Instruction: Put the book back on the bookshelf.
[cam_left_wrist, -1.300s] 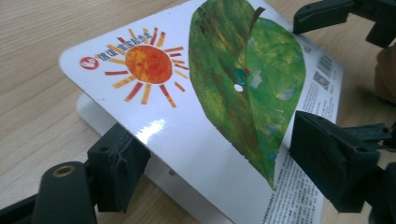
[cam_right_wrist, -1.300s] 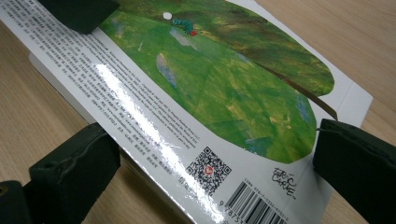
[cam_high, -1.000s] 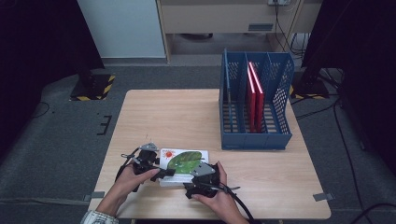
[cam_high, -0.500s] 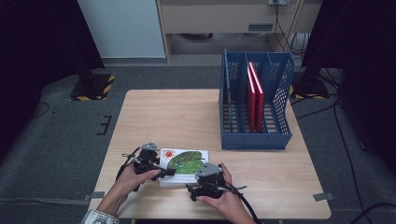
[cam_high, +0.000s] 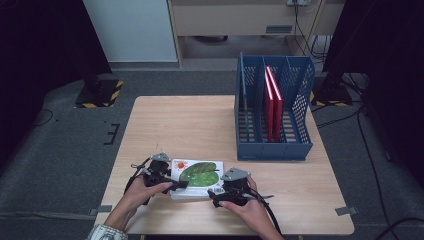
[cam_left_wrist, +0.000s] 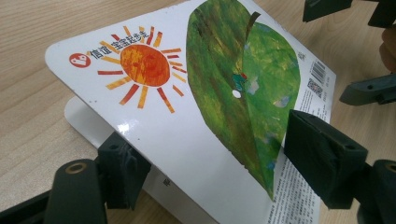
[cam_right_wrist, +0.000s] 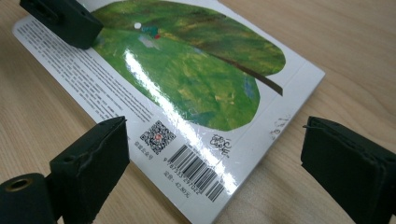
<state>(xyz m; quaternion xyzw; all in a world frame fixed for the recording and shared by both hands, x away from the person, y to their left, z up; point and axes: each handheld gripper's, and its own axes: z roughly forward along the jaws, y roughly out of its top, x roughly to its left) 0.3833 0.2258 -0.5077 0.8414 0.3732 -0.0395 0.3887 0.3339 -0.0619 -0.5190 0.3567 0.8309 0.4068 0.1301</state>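
Note:
A white board book (cam_high: 197, 172) with a green leaf and an orange sun on its cover lies near the table's front edge. My left gripper (cam_high: 172, 184) is shut on its left part, one jaw under the raised cover (cam_left_wrist: 187, 93) and the other pressing on top (cam_left_wrist: 222, 165). A white layer shows beneath the lifted part. My right gripper (cam_high: 220, 194) stands open at the book's barcode corner (cam_right_wrist: 196, 79). Its jaws (cam_right_wrist: 217, 168) have just been closing slightly, and the corner lies between them untouched.
A blue mesh file rack (cam_high: 272, 150) stands at the table's back right with two red books (cam_high: 272, 100) upright in a middle slot. Bare wooden table (cam_high: 190, 125) stretches between the rack and the book. Cables trail from both grippers toward the front edge.
My right gripper has shifted a little to the right along the book's near edge. The left gripper and the book have stayed put.

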